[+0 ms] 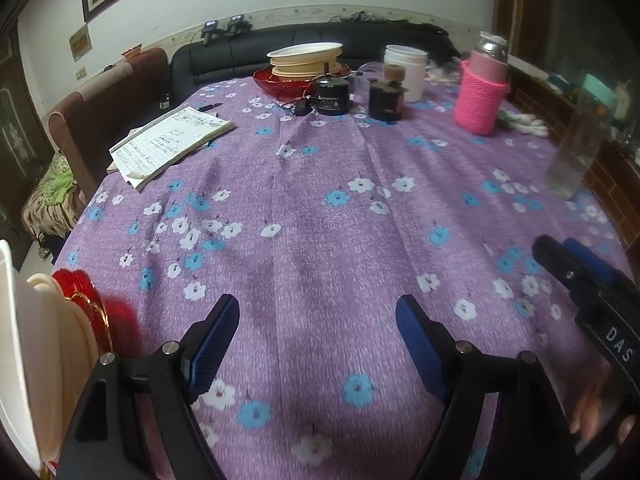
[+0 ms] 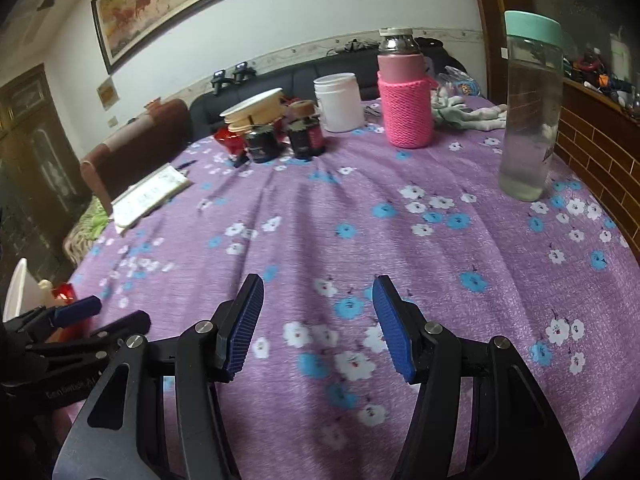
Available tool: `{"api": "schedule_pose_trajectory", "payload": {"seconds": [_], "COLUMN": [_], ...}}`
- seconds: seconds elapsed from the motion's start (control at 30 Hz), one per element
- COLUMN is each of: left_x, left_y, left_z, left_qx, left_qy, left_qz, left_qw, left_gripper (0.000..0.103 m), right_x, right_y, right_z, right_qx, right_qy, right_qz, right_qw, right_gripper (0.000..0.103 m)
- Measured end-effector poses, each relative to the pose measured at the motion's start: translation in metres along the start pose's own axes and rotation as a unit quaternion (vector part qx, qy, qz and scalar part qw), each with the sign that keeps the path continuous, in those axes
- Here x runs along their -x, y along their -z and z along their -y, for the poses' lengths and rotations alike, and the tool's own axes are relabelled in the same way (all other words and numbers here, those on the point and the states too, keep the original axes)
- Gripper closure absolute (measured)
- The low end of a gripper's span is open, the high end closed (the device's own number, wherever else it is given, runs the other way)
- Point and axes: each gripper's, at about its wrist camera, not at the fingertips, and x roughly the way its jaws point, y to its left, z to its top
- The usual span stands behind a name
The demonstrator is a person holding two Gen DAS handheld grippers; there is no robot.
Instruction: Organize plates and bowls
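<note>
— Blue pads of the left claw (image 1: 318, 322) gape wide over bare cloth, gripping nothing; the right claw (image 2: 318, 312) is equally spread and empty.

— Where's the crockery?

— A near stack (image 1: 60, 340) sits just left of the left claw, at the desk (image 1: 320, 200) edge. The far stack (image 1: 306, 62) stands well apart, straight ahead.

— Likely the left arm's job, then.

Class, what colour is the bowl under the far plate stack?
Red bowl; clearest in the left wrist view.

Matt floral cloth tablecloth (image 1: 320, 208), glossy red bowl (image 1: 280, 82), pink knitted bottle sleeve (image 2: 406, 114)
</note>
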Motion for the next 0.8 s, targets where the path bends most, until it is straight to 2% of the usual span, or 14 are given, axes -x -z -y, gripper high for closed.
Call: {"api": "schedule_pose_trajectory", "payload": {"seconds": [0.4,0.6,0.7,0.8], "left_x": [-0.021,-0.029,-0.025,-0.005], "left_y": [-0.002,0.000,0.000,0.002], "left_z": [-0.010,-0.009,-0.008,-0.008], "left_qx": [0.025,0.027,0.027,0.023], "left_qy": [-0.007,0.001,0.012,0.010], "left_qz": [-0.006,-0.016,-0.015,0.000], "left_qw": [0.9997,0.9995,0.9994,0.9997], "left_gripper": [0.022,0.023,0.022,0.022], "right_x": [-0.016,-0.019,-0.019,-0.012], "right_y": [0.006,0.007,0.007,0.006], "right_z": [-0.003,-0.001,-0.001,-0.003], "right_qx": [0.015,0.014,0.014,0.010], "right_qy": [0.024,0.031,0.031,0.010], "right_qz": [-0.010,-0.018,-0.018,-0.009], "right_qw": [1.000,0.999,0.999,1.000], "right_gripper": [0.046,0.046,0.046,0.046]}}
